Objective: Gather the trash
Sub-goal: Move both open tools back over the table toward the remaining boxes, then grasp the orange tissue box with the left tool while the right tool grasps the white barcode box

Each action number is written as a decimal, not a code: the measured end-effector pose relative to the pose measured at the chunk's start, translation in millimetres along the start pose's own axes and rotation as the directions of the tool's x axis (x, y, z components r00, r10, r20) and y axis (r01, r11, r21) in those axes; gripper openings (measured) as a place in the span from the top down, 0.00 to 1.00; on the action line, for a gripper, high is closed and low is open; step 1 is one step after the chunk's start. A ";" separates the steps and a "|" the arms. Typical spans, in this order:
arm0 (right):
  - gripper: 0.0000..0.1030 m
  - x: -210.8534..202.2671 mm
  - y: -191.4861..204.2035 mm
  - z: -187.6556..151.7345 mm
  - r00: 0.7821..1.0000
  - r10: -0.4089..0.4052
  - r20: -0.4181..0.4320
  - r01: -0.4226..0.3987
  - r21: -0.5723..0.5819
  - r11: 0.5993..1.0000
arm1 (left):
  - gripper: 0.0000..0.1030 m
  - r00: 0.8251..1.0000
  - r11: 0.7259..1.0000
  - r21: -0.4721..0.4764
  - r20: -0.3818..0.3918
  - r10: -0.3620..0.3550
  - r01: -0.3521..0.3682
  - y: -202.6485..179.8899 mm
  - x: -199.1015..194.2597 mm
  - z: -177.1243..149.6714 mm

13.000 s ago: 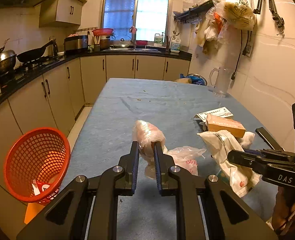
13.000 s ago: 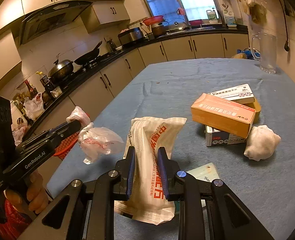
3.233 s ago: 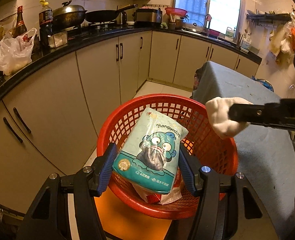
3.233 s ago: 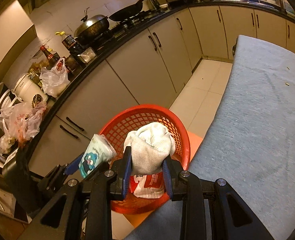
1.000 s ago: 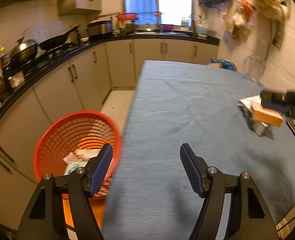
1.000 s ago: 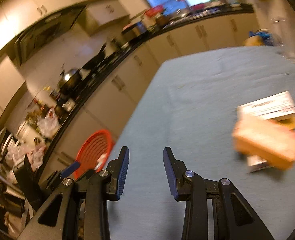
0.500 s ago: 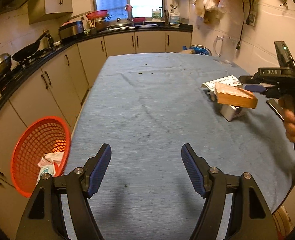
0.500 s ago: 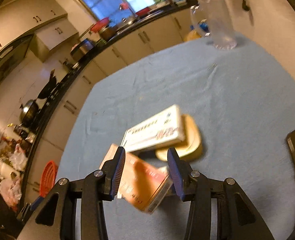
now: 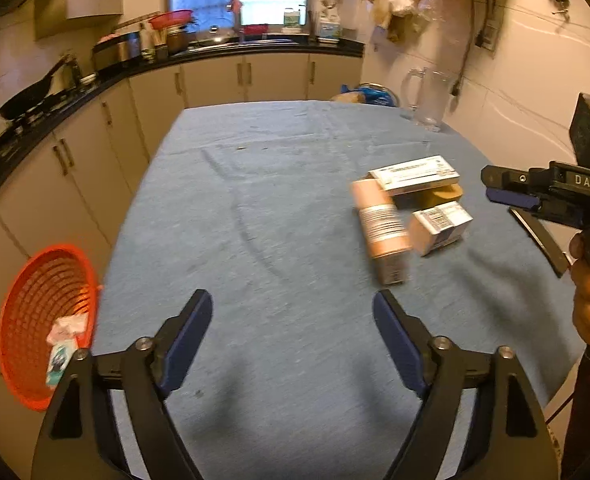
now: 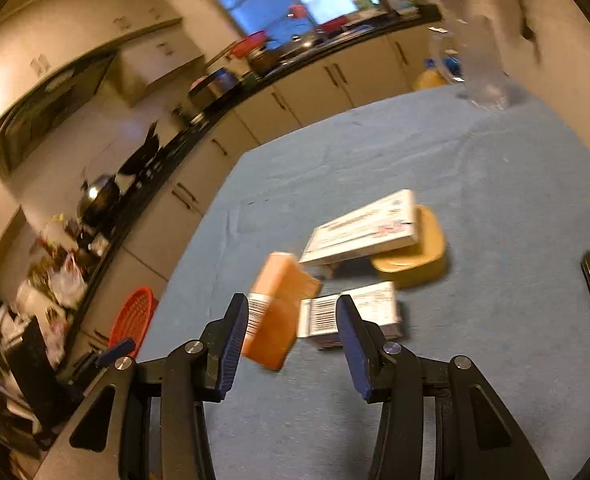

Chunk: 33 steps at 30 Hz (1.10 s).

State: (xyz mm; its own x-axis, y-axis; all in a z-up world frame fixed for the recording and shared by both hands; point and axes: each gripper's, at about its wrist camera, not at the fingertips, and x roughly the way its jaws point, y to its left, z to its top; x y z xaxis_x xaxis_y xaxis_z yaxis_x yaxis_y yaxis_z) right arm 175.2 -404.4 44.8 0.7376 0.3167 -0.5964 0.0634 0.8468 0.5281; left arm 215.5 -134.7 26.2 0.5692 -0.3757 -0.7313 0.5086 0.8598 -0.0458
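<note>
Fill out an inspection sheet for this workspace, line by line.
Surface: table under a blue cloth, mostly bare.
Job's things: orange box and small white box lie side by side, blurred; long white box rests on a yellow tin. Red basket beside the table holds trash.
Clutter: glass pitcher at the far edge; dark flat object at the right edge.
Grippers: left gripper open wide, empty, jaws just opening. Right gripper open; jaws just opening, orange box between the fingers, not pressed.
Cables: cord hanging on the wall.
Surroundings: cabinets, stove with pans, window, hanging bags.
</note>
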 end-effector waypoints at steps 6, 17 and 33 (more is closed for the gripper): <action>0.52 -6.1 -16.7 -3.7 1.000 -0.011 0.017 0.010 0.052 0.999 | 0.14 0.997 0.998 -0.015 -0.051 -0.063 0.062 -17.3 32.6 25.0; 0.52 -11.1 -50.2 -9.6 1.000 -0.012 0.005 0.012 0.103 0.995 | 0.14 0.986 0.998 -0.019 -0.150 -0.066 0.064 -41.8 99.9 42.6; 0.51 42.4 -55.9 3.8 0.996 -0.069 -0.061 0.077 0.127 0.989 | 0.51 0.994 0.999 0.016 -0.096 0.054 -0.052 -22.4 93.0 31.1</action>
State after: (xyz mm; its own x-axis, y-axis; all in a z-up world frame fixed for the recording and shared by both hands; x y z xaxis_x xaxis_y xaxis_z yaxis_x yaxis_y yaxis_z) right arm 205.5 -439.9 -7.7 0.6888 0.2829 -0.6675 0.2043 0.8077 0.5531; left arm 277.1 -199.6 -19.6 0.5312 -0.2942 -0.7945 0.4883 0.8726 0.0034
